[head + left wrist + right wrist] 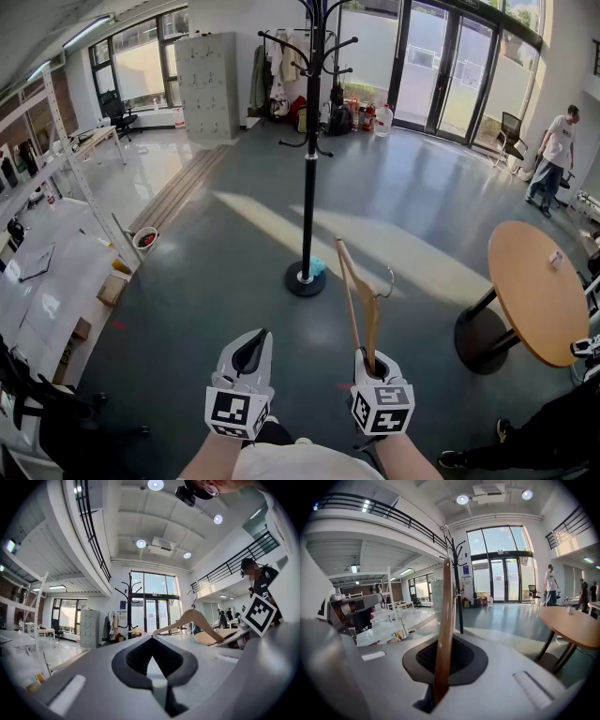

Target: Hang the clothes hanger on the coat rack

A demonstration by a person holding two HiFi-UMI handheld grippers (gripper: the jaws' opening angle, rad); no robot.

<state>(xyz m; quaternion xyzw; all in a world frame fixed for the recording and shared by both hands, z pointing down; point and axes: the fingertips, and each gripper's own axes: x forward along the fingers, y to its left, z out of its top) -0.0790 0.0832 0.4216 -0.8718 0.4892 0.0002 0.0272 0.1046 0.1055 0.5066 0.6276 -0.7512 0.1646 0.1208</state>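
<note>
Wood first: the wooden clothes hanger is clamped in your right gripper, and the right gripper view shows both dark pads pressed flat against one end of its arm. From that grip the hanger rises out of the jaws and leans towards the coat rack. Its metal hook curls off on the side away from the rack. The hanger is on your side of the rack's round base, a little to the right of it, clear of the pole and of every peg.

Your right forearm comes straight up from the bottom of the head view, with the gripper tipped slightly nose-down. Your left forearm runs alongside it, on the rack's left. The left gripper is held level and aimed at the floor short of the base. In the left gripper view its jaw tips meet and there is nothing between them. That view also catches the hanger side-on, to the right of the rack's pole.

The two grippers sit side by side and apart, both well short of the rack. A round wooden table stands well to the right of the rack. A grey locker cabinet stands beyond it to the left. A person stands far beyond it on the right, by the glass doors.
</note>
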